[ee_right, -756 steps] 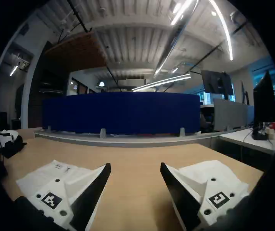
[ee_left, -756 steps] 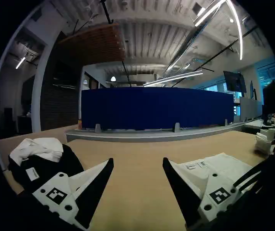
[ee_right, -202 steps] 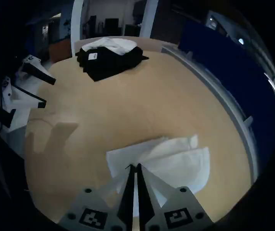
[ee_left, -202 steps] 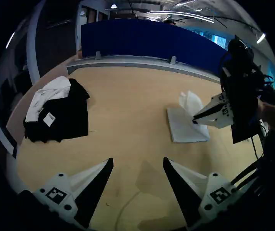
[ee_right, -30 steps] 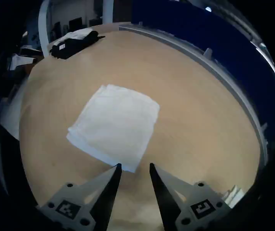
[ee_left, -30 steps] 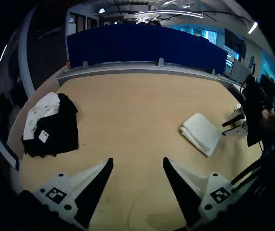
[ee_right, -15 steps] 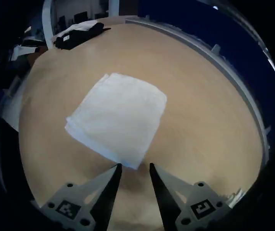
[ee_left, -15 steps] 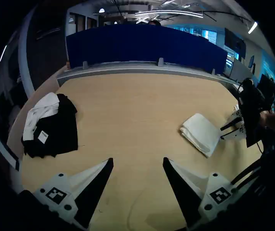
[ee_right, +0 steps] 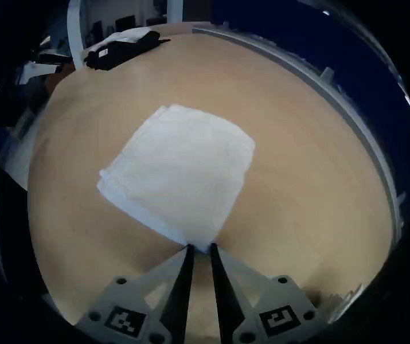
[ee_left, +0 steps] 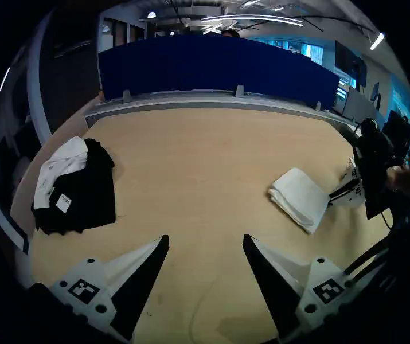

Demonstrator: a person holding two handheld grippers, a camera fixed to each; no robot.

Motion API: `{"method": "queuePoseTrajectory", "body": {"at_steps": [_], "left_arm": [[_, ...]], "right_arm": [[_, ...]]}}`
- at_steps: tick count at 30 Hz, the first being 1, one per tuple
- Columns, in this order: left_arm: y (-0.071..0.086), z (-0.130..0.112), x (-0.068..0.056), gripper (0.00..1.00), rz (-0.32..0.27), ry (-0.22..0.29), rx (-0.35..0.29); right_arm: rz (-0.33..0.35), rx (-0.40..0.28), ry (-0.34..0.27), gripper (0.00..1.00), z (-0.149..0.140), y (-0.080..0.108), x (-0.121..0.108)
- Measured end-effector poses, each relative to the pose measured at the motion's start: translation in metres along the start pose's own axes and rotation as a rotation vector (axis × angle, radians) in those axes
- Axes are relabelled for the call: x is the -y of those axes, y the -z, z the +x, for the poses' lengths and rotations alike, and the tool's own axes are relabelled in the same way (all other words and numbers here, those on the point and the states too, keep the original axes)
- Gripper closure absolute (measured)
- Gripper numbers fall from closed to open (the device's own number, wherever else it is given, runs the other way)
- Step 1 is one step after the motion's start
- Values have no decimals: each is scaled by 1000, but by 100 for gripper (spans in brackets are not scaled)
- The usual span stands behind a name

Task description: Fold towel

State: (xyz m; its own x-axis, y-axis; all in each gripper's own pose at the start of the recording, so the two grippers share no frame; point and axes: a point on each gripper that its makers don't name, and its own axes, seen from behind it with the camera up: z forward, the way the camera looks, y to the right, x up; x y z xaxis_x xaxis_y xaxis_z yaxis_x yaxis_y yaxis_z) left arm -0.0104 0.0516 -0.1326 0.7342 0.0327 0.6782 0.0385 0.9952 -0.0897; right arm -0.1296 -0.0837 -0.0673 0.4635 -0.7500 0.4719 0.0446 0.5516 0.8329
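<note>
Right hand-held gripper (ee_right: 199, 249), its gap a narrow slit at the near corner of the folded towel (ee_right: 179, 172) on the surface (ee_right: 302, 178) — pinching or not, I cannot tell — should catch every layer before lifting.

Free room: the desk (ee_left: 205, 143) shows bare wood across its middle, from near edge to far edge, forming a wide lane between the two items lying on it.

Obstacles:
- A pile of black and white garments (ee_left: 75, 186) at the left edge.
- A blue divider panel (ee_left: 216, 66) standing along the far edge.
- The folded white towel (ee_left: 299, 198) near the right edge.
- The right gripper (ee_left: 334, 198) at the towel's right-edge corner, with a hand (ee_left: 408, 178) behind it.
</note>
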Motion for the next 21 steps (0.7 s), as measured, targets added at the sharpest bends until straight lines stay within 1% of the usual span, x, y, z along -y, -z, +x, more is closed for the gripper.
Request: {"method": "queuePoseTrajectory", "body": {"at_steps": [4,6,9,14,21], "left_arm": [[-1,-1,0,4,-1,-1,1],[-1,-1,0,4,-3,-1,1],[-2,-1,-1,4,-5,-2,1],[-2,0,-2,4,-6,-6,2],[-3,4,-1,4,-8,-6,-2]], "right_arm": [[14,-2,-6,92,0,1,2],[21,0,-12,95,0,1,4],[22,4,-17,97,0,2,4],[18,5,-6,97,1,3,4],[3,-23,-4,97,16,13,3]]}}
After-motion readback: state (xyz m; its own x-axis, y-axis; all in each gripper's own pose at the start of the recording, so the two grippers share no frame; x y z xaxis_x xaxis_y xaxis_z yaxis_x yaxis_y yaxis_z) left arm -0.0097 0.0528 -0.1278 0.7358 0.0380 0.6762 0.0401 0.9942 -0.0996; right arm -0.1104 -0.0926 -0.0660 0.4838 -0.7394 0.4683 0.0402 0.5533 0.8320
